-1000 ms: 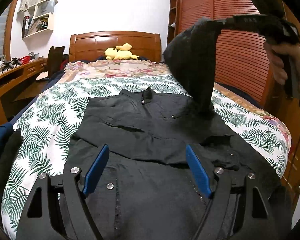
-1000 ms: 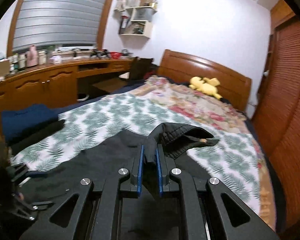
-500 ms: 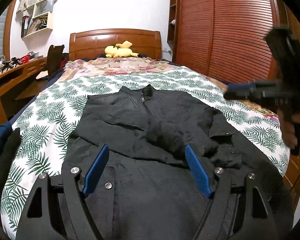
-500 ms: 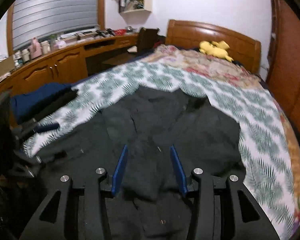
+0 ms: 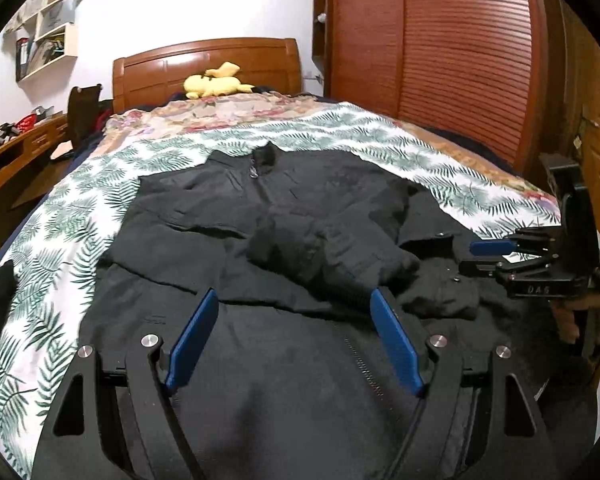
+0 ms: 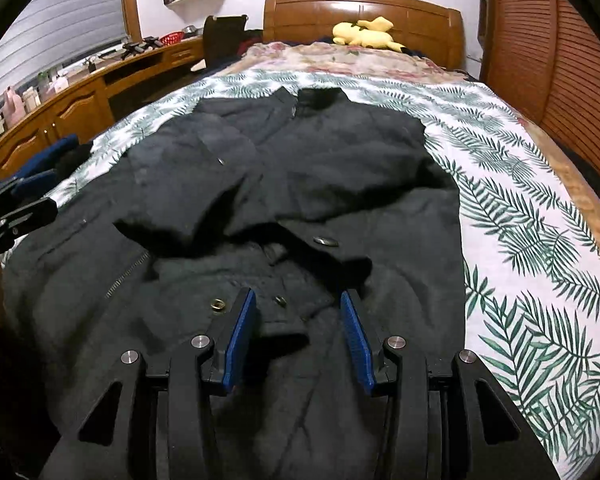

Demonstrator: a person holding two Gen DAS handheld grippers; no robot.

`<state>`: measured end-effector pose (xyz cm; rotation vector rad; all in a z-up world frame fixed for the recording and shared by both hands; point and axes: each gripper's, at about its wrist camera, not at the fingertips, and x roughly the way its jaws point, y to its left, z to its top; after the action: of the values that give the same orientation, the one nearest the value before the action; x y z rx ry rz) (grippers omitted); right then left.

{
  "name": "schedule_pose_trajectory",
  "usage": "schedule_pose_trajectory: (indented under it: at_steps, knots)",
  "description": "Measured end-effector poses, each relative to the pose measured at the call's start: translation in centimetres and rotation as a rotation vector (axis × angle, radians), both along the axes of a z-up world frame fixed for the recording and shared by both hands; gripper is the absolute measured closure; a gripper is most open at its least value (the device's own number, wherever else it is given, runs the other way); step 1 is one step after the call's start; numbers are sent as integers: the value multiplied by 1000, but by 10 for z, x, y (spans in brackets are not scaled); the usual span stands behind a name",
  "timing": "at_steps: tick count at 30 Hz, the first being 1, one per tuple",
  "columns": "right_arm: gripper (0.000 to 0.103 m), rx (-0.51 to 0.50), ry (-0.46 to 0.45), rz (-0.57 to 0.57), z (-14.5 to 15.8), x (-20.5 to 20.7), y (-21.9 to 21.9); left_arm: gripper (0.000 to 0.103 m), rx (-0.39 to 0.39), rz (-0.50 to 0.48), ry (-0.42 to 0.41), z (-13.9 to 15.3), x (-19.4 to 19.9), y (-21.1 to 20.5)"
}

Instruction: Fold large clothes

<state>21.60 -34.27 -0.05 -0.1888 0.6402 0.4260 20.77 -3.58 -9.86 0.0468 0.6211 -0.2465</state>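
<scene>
A large black zip jacket [image 5: 300, 216] lies front up on the bed, collar toward the headboard. One sleeve [image 5: 332, 252] lies folded across its chest, cuff toward the middle. My left gripper [image 5: 292, 294] hovers open over the jacket's lower front by the zipper, with nothing between its blue pads. My right gripper [image 6: 296, 294] is open, low over the rumpled cloth and snap buttons near the jacket's right side, its pads gripping nothing. In the left wrist view the right gripper [image 5: 480, 258] shows at the jacket's right edge, held by a hand [image 5: 572, 320].
The bed carries a palm-leaf sheet [image 6: 520, 220] and a yellow plush toy [image 5: 216, 82] by the wooden headboard. A slatted wooden wardrobe [image 5: 440, 60] runs along the right side. A wooden desk [image 6: 80, 100] and dark blue folded clothes [image 6: 56, 152] are on the left.
My right gripper opened and let go of the sleeve it held high; the sleeve now lies across the chest. That gripper sank to the jacket's right side. The left gripper shifted slightly closer.
</scene>
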Motion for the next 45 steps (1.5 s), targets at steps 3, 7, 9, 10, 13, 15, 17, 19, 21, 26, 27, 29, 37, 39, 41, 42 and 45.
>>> schedule_pose_trajectory:
  at_steps: [3, 7, 9, 10, 13, 15, 17, 19, 21, 26, 27, 29, 37, 39, 41, 42, 45]
  knots:
    - [57, 3, -8, -2, -9, -4, 4, 24, 10, -19, 5, -2, 6, -14]
    - [57, 19, 11, -18, -25, -5, 2, 27, -6, -50, -3, -2, 11, -29]
    - [57, 32, 28, -20, -33, -4, 2, 36, -14, -82, -3, -3, 15, -38]
    - [57, 41, 33, -20, -35, -3, 1, 41, -14, -91, -1, -3, 15, -42]
    - [57, 67, 48, -28, -37, -1, -2, 49, -22, -132, 9, -7, 20, -55]
    - [57, 76, 53, -26, -38, -1, -3, 50, -30, -161, 15, -10, 23, -64]
    - [57, 85, 51, -26, -42, -1, -4, 50, -20, -173, 21, -13, 26, -70]
    - [57, 90, 43, -28, -44, 0, -3, 50, -2, -173, 26, -16, 28, -74]
    - [57, 91, 32, -32, -47, -1, -3, 50, 15, -171, 34, -19, 30, -77]
    - [57, 74, 16, -38, -51, -4, 0, 50, 68, -130, 81, -31, 41, -76]
    - [57, 71, 15, -38, -51, -4, 0, 50, 77, -120, 94, -34, 44, -75]
    - [57, 71, 13, -38, -51, -5, 0, 50, 70, -117, 123, -38, 47, -72]
    - [57, 79, 12, -39, -53, -5, 0, 48, 106, -149, 171, -47, 47, -77]
    - [57, 77, 9, -39, -53, -5, 0, 48, 109, -161, 187, -49, 49, -78]
    - [57, 74, 7, -40, -53, -4, 0, 48, 119, -161, 195, -51, 51, -78]
    - [57, 73, 6, -40, -53, -4, 0, 48, 117, -152, 199, -52, 52, -77]
    - [57, 74, 3, -41, -54, -4, 1, 66, 104, -146, 194, -49, 51, -72]
